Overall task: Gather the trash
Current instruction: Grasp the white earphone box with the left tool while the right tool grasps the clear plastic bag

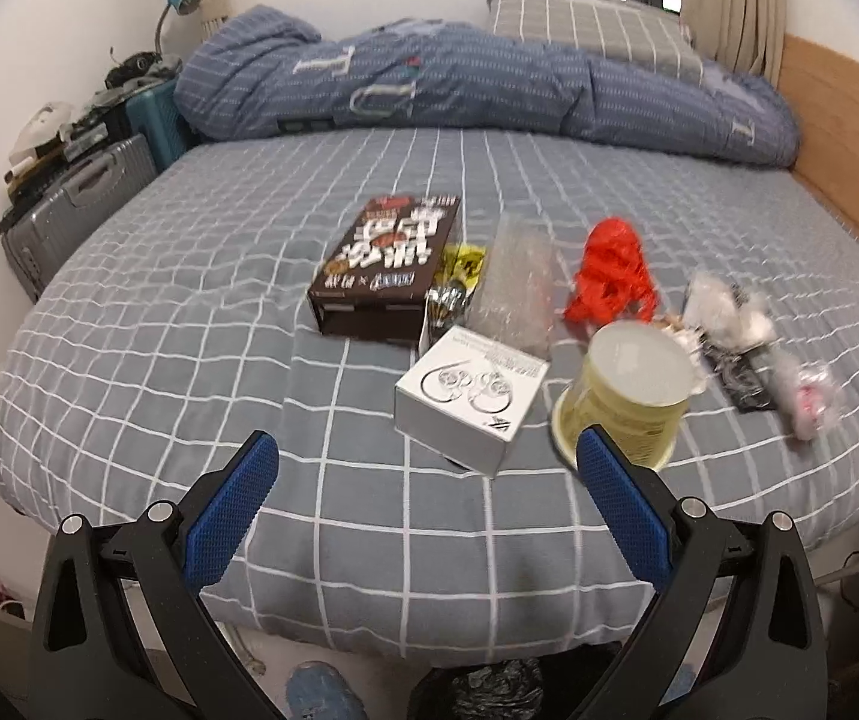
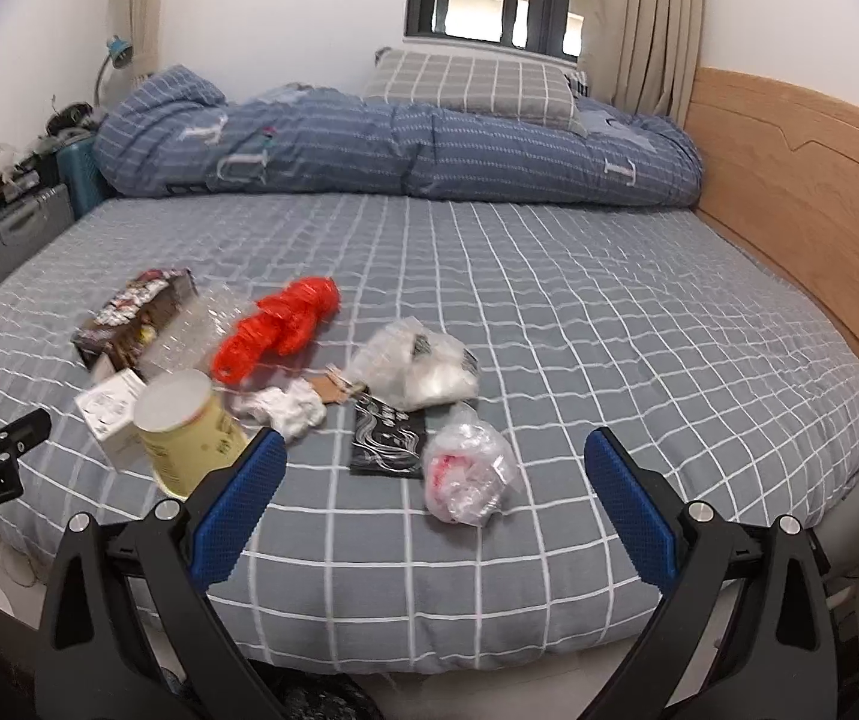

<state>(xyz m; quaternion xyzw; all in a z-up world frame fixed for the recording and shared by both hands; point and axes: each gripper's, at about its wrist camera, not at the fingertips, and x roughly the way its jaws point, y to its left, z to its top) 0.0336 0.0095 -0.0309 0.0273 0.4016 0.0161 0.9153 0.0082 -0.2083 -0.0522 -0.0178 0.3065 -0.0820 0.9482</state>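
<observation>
Both your left gripper (image 1: 426, 468) and right gripper (image 2: 435, 465) are wide open, empty. Trash sits mid-frame on the bed (image 1: 189, 324); that tipped cup (image 1: 630, 390) probably rolls if you nudge it, and the crumpled wrapper (image 2: 468, 471) could slip out.

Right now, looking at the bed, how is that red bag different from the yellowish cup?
The red bag is bright red, thin plastic, crumpled into a shapeless heap; the yellowish cup is pale, rigid and round. The bag lies flat, farther back on the bed; the cup stands upside down with its base up, tilted, near the front edge beside a white box. Both sit loose on the checked sheet, and neither gripper holds them.
</observation>
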